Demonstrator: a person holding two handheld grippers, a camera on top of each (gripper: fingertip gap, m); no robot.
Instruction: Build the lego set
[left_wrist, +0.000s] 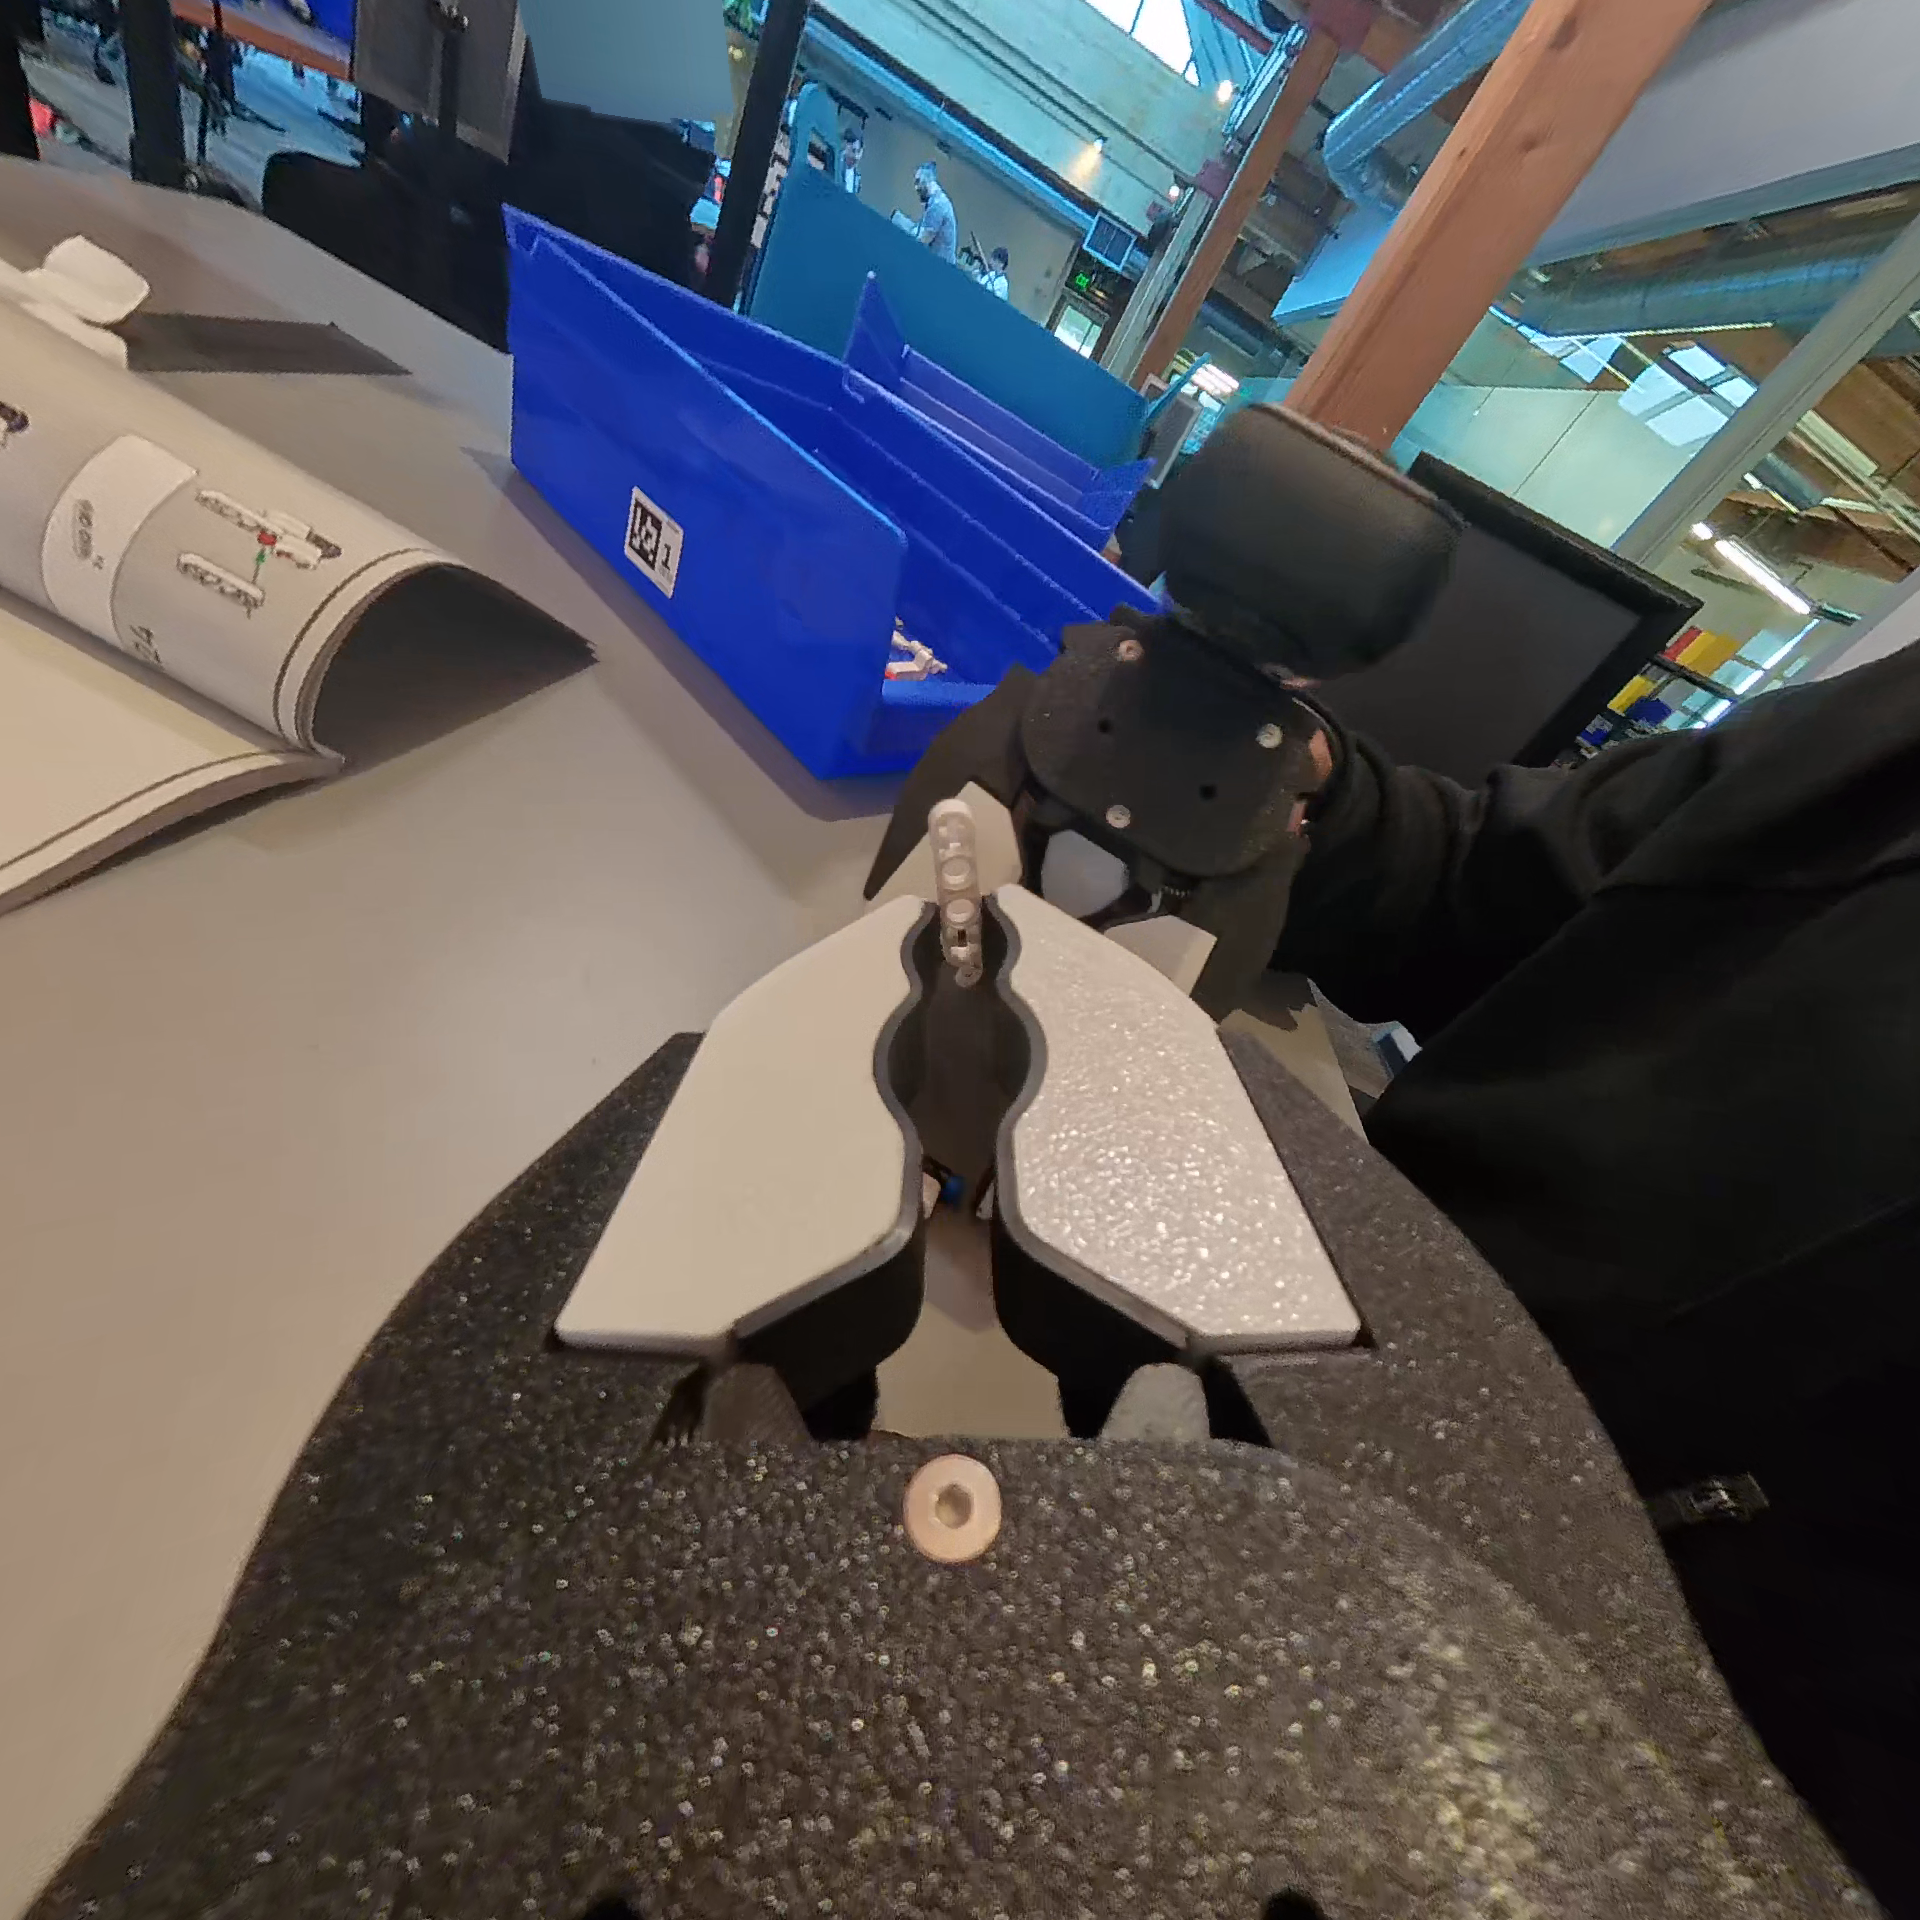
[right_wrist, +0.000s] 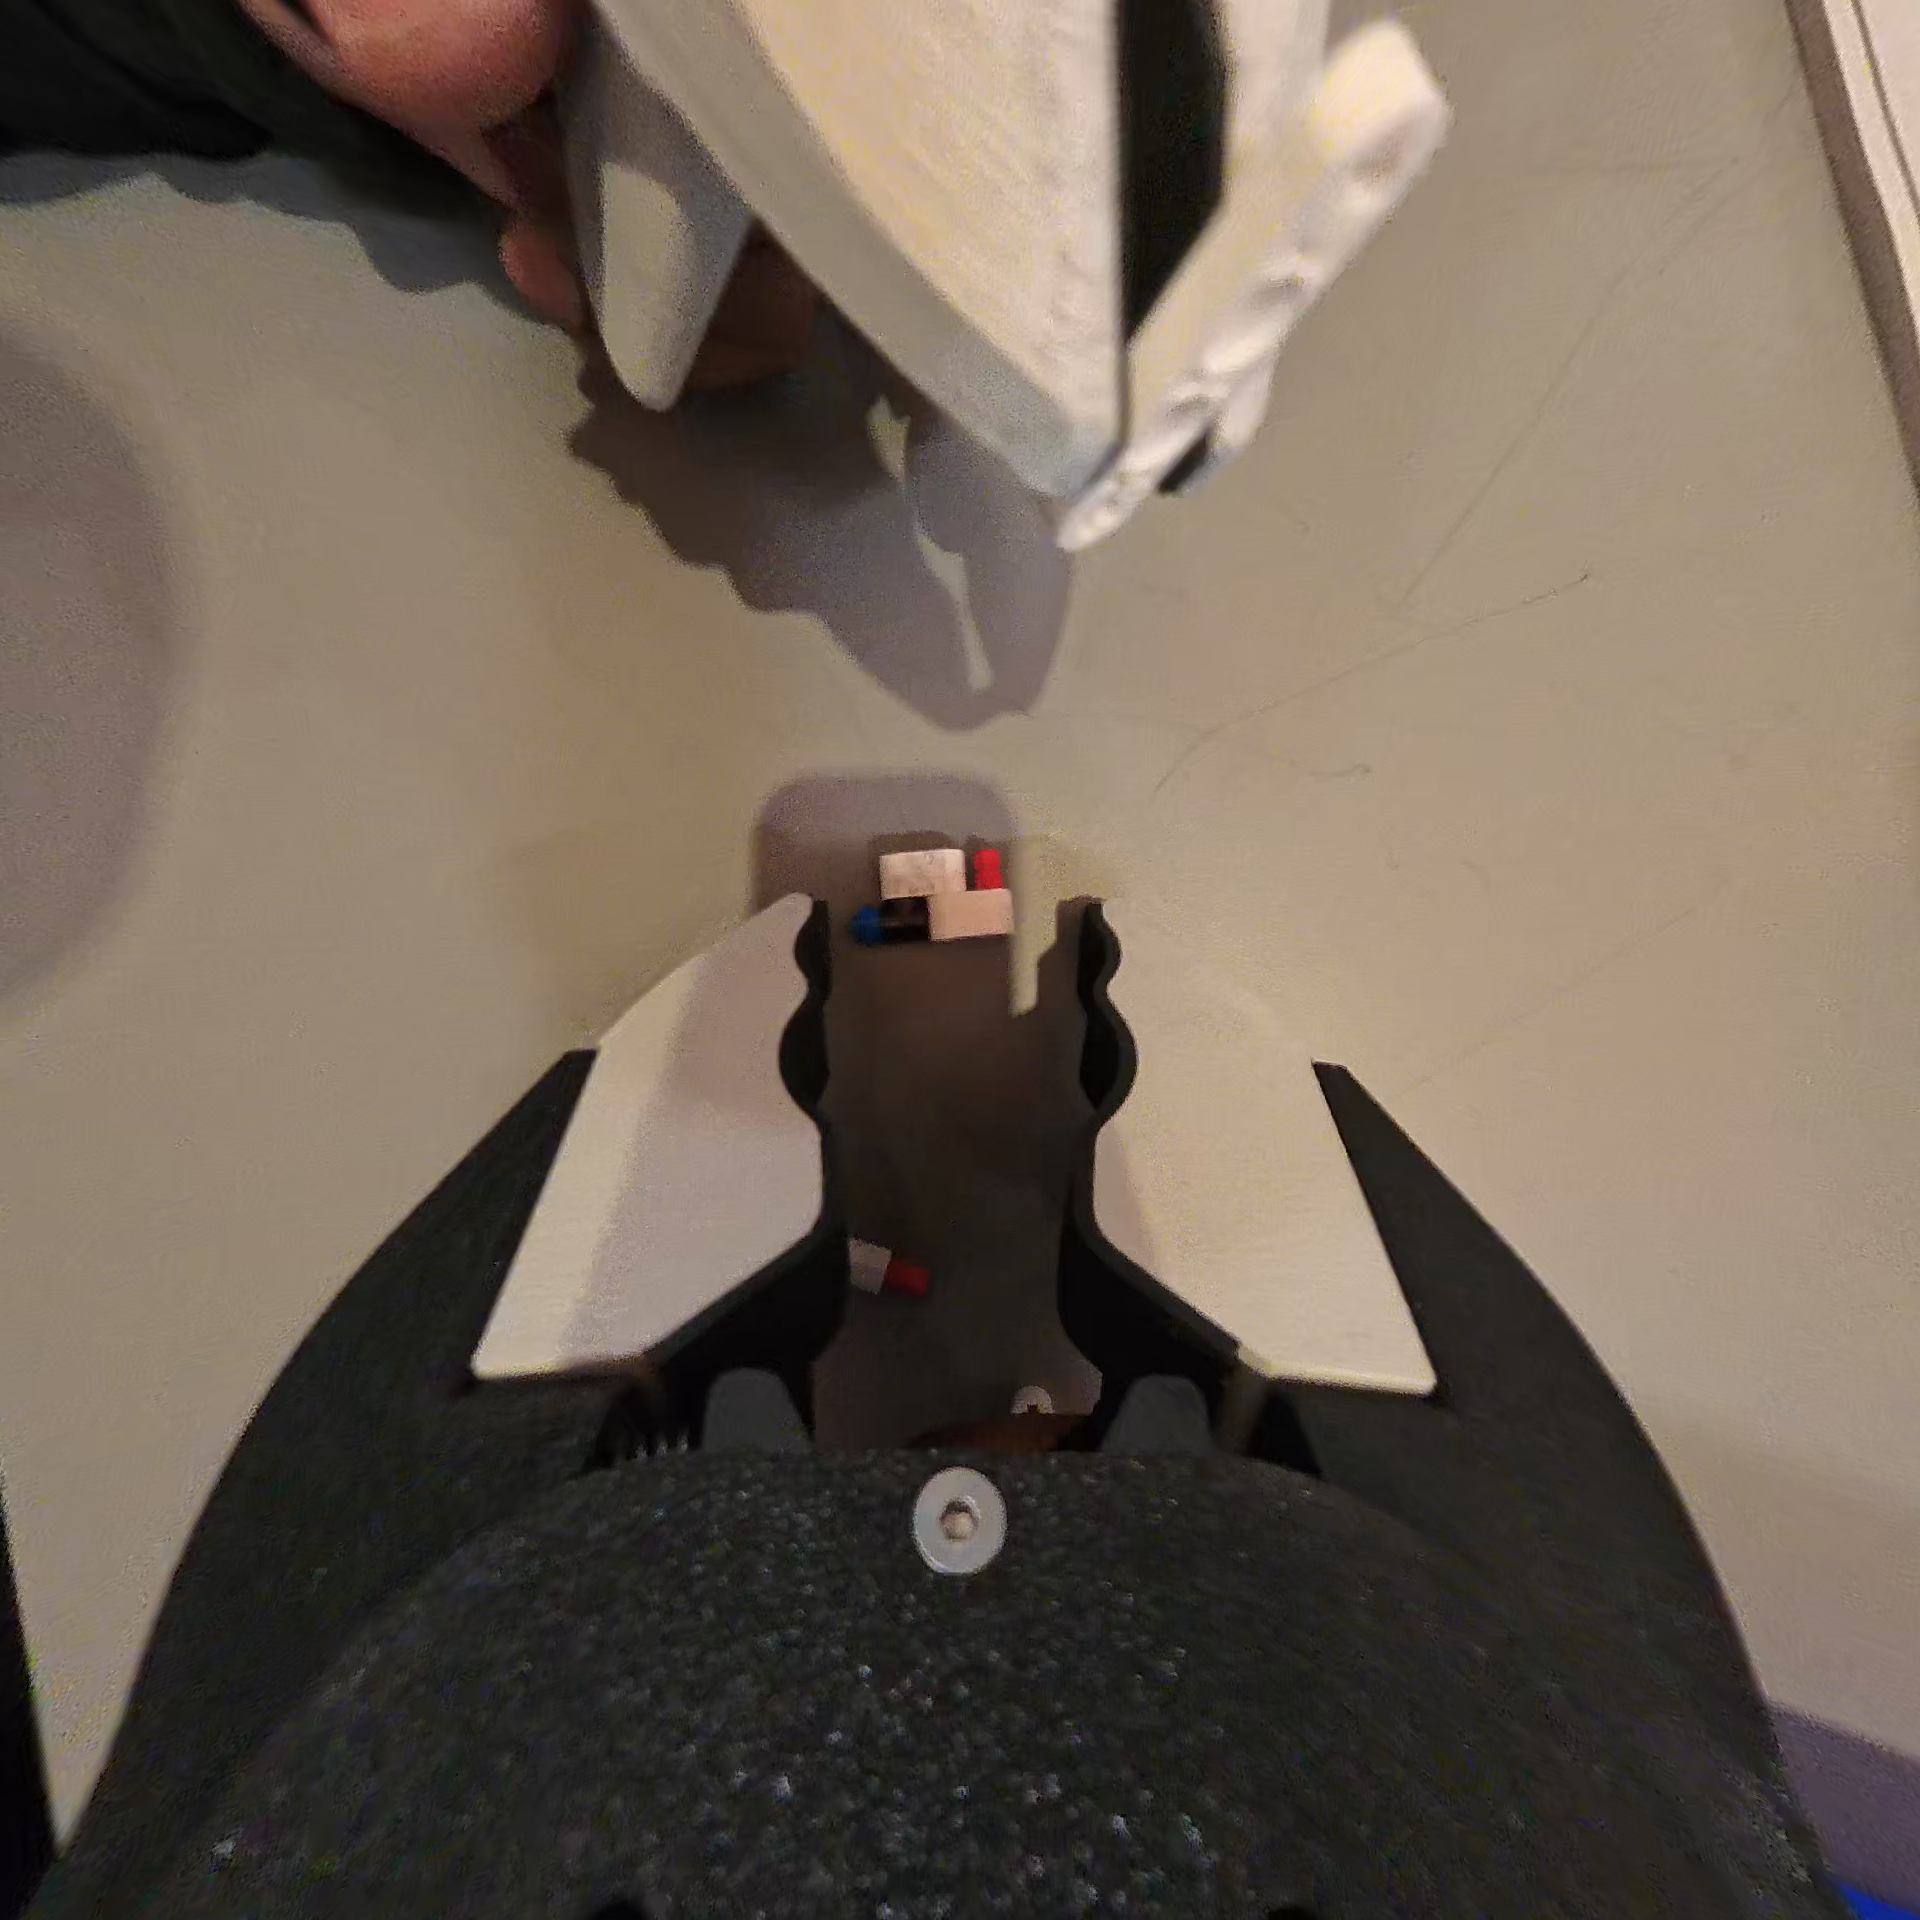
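In the left wrist view my left gripper (left_wrist: 961, 920) is shut on a thin light grey beam with holes (left_wrist: 953, 857), which stands upright out of the fingertips above the grey table (left_wrist: 416, 987). The right gripper's black body (left_wrist: 1164, 748) hangs just beyond it, pointing down at the table. In the right wrist view my right gripper (right_wrist: 945, 925) is open. A small assembly of white bricks with a red and a blue pin (right_wrist: 961, 914) lies on the table between its fingertips, and neither pad touches it. The left gripper (right_wrist: 1101, 499) shows at the top, held by a hand (right_wrist: 436, 83).
A blue divided bin (left_wrist: 727, 499) with a square tag stands behind, with small pieces (left_wrist: 914, 660) inside. An open instruction booklet (left_wrist: 208, 582) lies at the left. A small white and red piece (right_wrist: 888, 1273) lies on the table under the right gripper. There is about 9 cm between the tips of the two grippers.
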